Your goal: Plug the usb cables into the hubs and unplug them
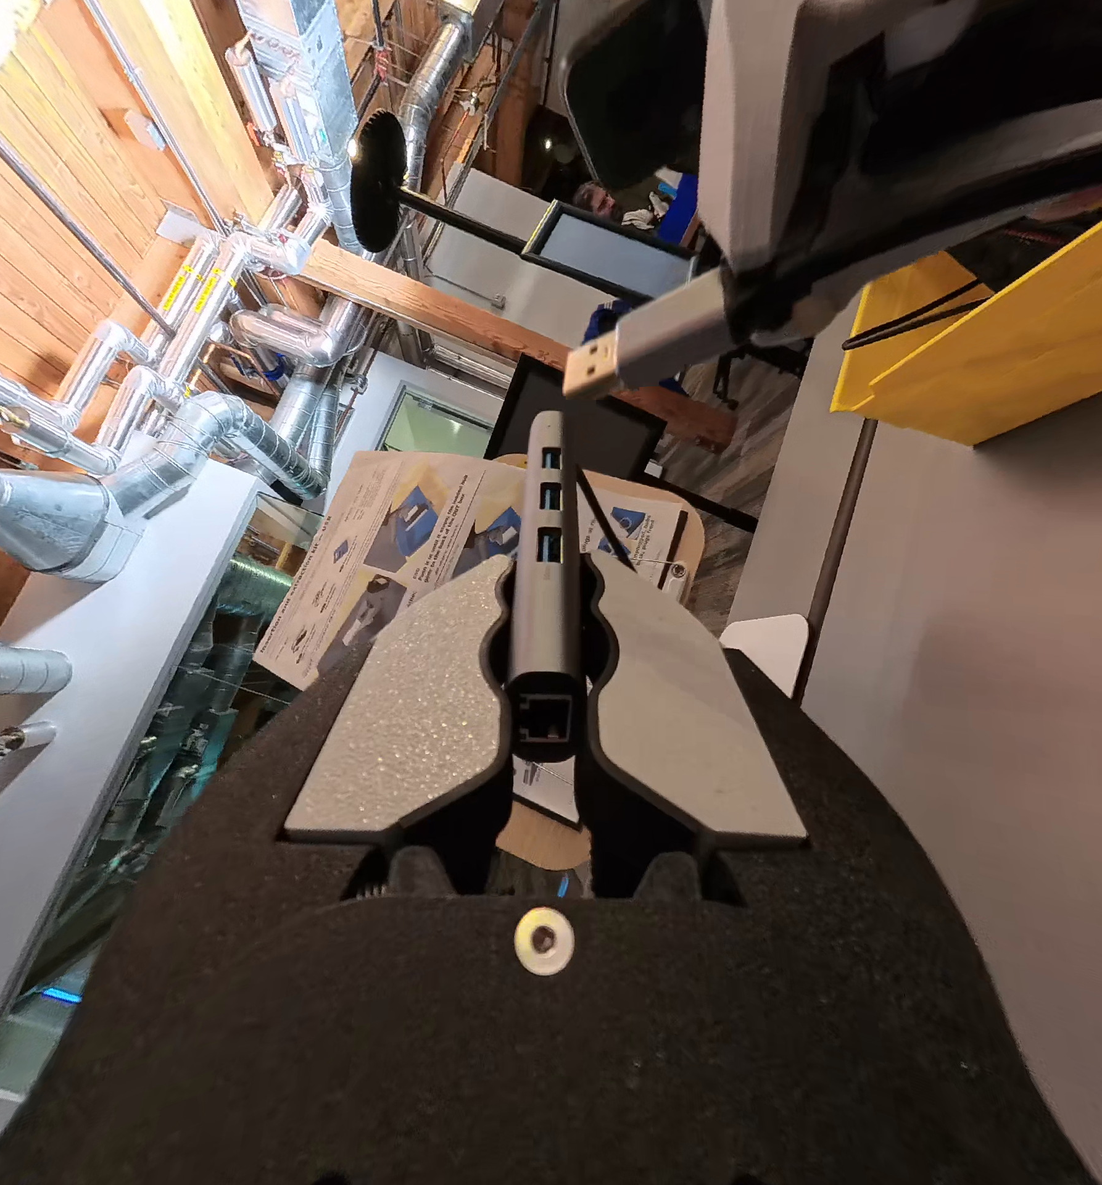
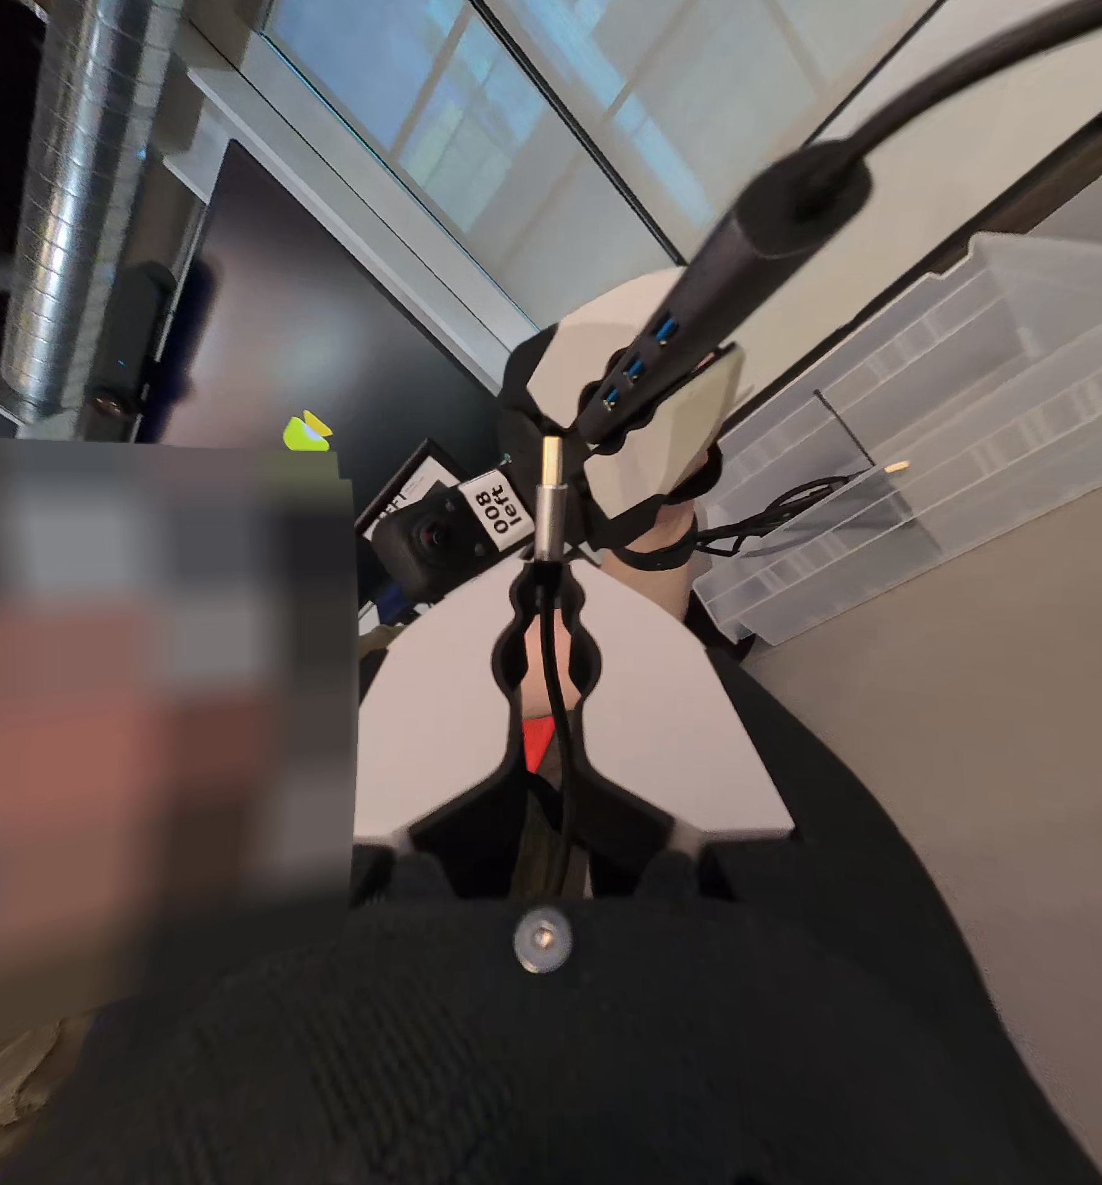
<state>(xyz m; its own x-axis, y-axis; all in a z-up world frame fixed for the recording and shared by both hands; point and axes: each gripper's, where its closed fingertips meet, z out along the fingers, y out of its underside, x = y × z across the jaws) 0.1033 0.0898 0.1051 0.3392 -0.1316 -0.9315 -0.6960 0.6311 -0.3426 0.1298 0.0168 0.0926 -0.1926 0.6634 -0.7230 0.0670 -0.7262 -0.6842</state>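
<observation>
My left gripper (image 1: 545, 571) is shut on a dark grey USB hub (image 1: 545, 628) and holds it in the air, pointing forward. Three blue ports (image 1: 551, 497) face up and an ethernet socket faces the camera. My right gripper (image 2: 547, 577) is shut on a black USB cable (image 2: 551, 673) just behind its silver plug (image 2: 548, 506). In the left wrist view the plug (image 1: 651, 349) hangs above and to the right of the hub's far end, apart from it. In the right wrist view the hub (image 2: 696, 320) lies beyond the plug tip, tilted up to the right.
A yellow bin (image 1: 997, 359) stands on the grey table (image 1: 984, 705) at the right. A printed sheet on a wooden board (image 1: 407, 545) lies beyond the hub. Clear plastic drawers (image 2: 920, 417) stand at the right and a dark monitor (image 2: 311, 320) at the left. My hands' fingertips stand some 8 centimetres from each other.
</observation>
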